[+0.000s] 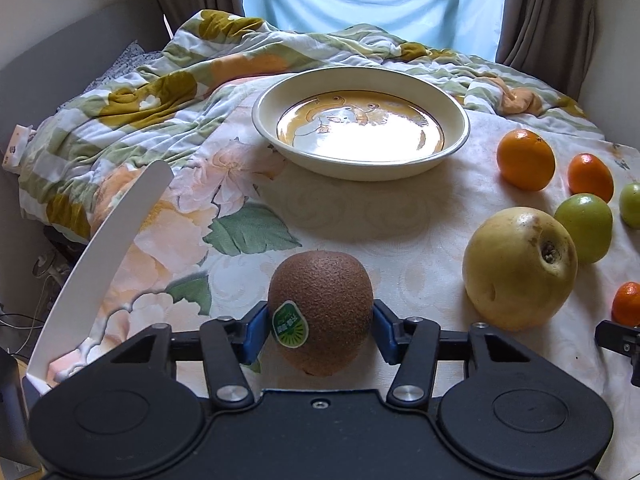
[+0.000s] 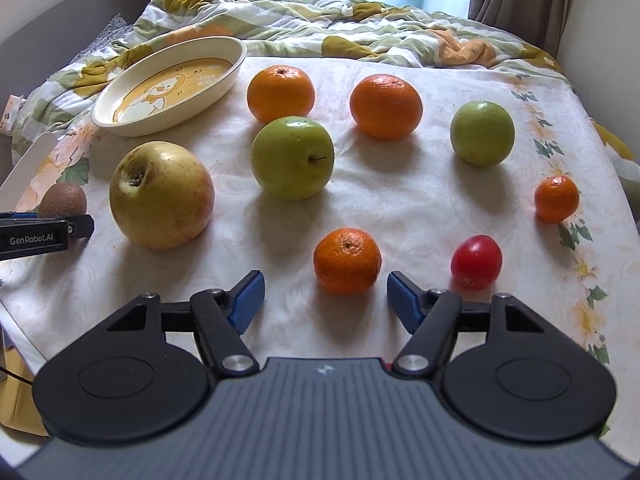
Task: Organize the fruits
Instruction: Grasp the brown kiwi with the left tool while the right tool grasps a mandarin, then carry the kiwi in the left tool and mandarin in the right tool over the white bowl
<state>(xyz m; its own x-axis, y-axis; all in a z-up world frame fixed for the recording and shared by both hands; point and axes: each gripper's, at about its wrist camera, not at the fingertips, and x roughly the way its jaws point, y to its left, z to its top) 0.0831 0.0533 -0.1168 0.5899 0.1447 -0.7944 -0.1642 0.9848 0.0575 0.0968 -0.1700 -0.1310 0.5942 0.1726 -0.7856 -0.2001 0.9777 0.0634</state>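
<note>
Pinching a brown kiwi (image 1: 320, 312) between their blue pads, the left tongs (image 1: 320, 330) were closed on the fruit from both sides; the kiwi carried a green sticker and stood on the bed sheet (image 1: 400, 220). Straight ahead of the left tongs, further away, lay a cream oval dish (image 1: 360, 160) with a yellow cartoon print, and nothing was inside it. To the right of these tongs stood a large yellow apple (image 1: 520, 268), near but not touching the kiwi.

The right tongs (image 2: 325, 298) were spread, with no fruit pressed by the pads. A small mandarin (image 2: 347, 261) lay just ahead of them, a little toward the right pad, and I could not tell if that pad touched it. A red tomato (image 2: 477, 262) lay to the right of the right tongs. Further ahead of them stood a green apple (image 2: 293, 158), two oranges (image 2: 281, 93) (image 2: 386, 106), a second green apple (image 2: 482, 133) and, far to the right, another small mandarin (image 2: 557, 199). Behind all the fruit a crumpled flowered blanket (image 2: 320, 28) lay before the curtains (image 1: 540, 12).
</note>
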